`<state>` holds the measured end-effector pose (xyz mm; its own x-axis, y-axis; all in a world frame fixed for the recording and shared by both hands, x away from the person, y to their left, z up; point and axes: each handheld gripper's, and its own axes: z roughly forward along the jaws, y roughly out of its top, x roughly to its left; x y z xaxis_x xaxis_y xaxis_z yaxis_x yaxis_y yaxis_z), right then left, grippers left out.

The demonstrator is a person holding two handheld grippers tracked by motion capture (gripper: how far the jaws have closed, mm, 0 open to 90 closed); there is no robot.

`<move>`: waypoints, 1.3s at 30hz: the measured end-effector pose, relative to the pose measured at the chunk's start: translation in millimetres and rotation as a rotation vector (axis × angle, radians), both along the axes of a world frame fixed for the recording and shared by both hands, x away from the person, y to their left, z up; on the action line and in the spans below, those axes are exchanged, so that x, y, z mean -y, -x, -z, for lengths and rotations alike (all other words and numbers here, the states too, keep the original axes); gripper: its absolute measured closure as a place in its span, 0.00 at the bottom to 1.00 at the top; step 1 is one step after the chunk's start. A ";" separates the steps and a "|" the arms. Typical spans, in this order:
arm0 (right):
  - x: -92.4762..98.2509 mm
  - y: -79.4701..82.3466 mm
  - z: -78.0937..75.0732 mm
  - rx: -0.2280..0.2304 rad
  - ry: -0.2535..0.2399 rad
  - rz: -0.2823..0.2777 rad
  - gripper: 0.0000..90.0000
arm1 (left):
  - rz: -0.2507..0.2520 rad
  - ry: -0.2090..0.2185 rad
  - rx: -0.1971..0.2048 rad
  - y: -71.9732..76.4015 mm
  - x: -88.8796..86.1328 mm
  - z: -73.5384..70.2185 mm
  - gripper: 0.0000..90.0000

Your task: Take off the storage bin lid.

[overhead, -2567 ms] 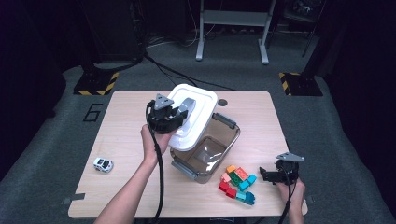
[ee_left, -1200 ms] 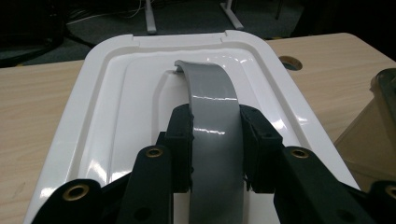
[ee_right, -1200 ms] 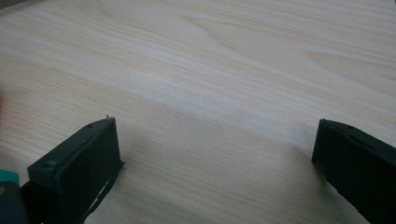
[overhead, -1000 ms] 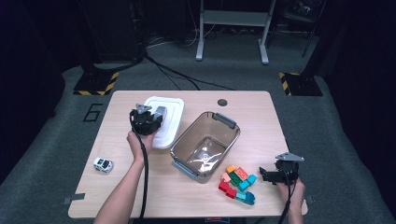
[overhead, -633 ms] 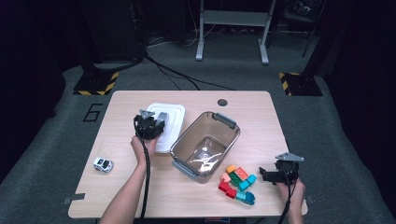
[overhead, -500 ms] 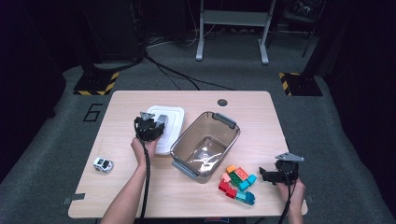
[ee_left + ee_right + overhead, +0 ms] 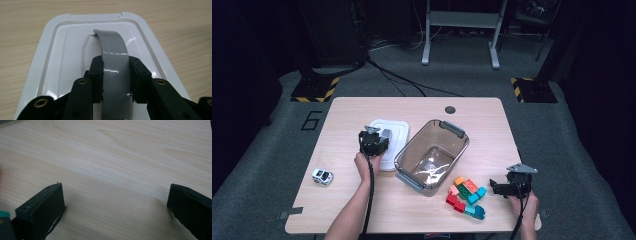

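A white box lid (image 7: 388, 138) lies flat on the table, left of the clear plastic bin (image 7: 432, 156). My left gripper (image 7: 373, 142) sits over the lid's near edge. In the left gripper view the lid (image 7: 62, 57) spreads under the jaws and my left gripper (image 7: 115, 77) is shut on its grey handle (image 7: 113, 57), pads pressed on both sides. My right gripper (image 7: 502, 189) rests near the table's right front corner, right of a pile of coloured bricks (image 7: 466, 196). In the right gripper view my right gripper (image 7: 115, 205) stands wide open over bare wood.
A small white toy car (image 7: 322, 176) sits at the table's left front. The bin has grey handles at both ends and holds nothing that I can make out. A round cable hole (image 7: 450, 109) marks the table's far edge. A green brick edge (image 7: 3, 220) shows at left.
My left gripper carried the lid from above the bin leftward and down until it lay flat on the table. The right gripper has not moved.
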<state>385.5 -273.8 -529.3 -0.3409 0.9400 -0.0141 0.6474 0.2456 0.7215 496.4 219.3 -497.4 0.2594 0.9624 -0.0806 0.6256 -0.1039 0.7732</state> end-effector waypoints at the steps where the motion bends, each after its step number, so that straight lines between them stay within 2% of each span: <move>1: 0.0 0.0 0.0 0.000 0.000 0.000 0.00 | 0.005 -0.002 -0.004 0.0 0.1 1.2 0.74; 2: -0.1 0.0 0.0 0.000 0.000 0.000 0.00 | 0.016 0.004 -0.009 0.0 -0.2 1.9 0.74; 5: -0.1 0.2 -0.1 0.002 0.000 0.001 0.00 | 0.039 0.004 -0.016 1.1 0.4 -0.9 0.53; 11: 0.0 0.0 0.0 0.000 0.000 0.000 0.00 | 0.077 -0.025 -0.020 8.2 -0.8 -12.6 0.25; 14: 0.0 0.0 0.0 0.000 0.000 0.000 0.00 | 0.106 -0.029 -0.038 13.1 -6.3 -17.6 0.16; 17: -0.1 -0.1 0.0 0.000 -0.002 0.001 0.00 | 0.129 -0.053 -0.057 18.6 -10.5 -21.2 0.11; 22: 0.3 -0.1 0.0 0.001 0.003 0.000 0.00 | 0.160 -0.067 -0.051 28.9 -18.1 -28.6 0.05; 27: 0.2 -0.2 0.0 0.001 0.002 0.000 0.00 | 0.178 -0.062 -0.039 40.8 -23.4 -35.2 0.04; 29: 0.1 -0.2 0.0 0.000 0.001 0.002 0.00 | 0.199 -0.069 -0.048 46.3 -26.7 -38.4 0.03; 32: -0.5 0.2 0.0 -0.005 -0.006 0.008 0.00 | 0.207 -0.079 -0.042 53.5 -29.7 -40.4 0.03; 37: -0.8 0.0 0.1 -0.004 -0.010 0.014 0.00 | 0.202 -0.052 -0.015 64.5 -38.4 -43.4 0.03; 39: -0.5 0.1 0.0 -0.006 -0.008 0.009 0.00 | 0.208 -0.054 -0.011 69.2 -43.6 -45.0 0.03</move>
<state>385.5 -273.3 -529.3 -0.3329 0.9430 -0.0051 0.6535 0.2346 0.7197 427.2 262.9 -452.5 0.4521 0.8913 -0.0343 0.5945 -0.2724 0.7565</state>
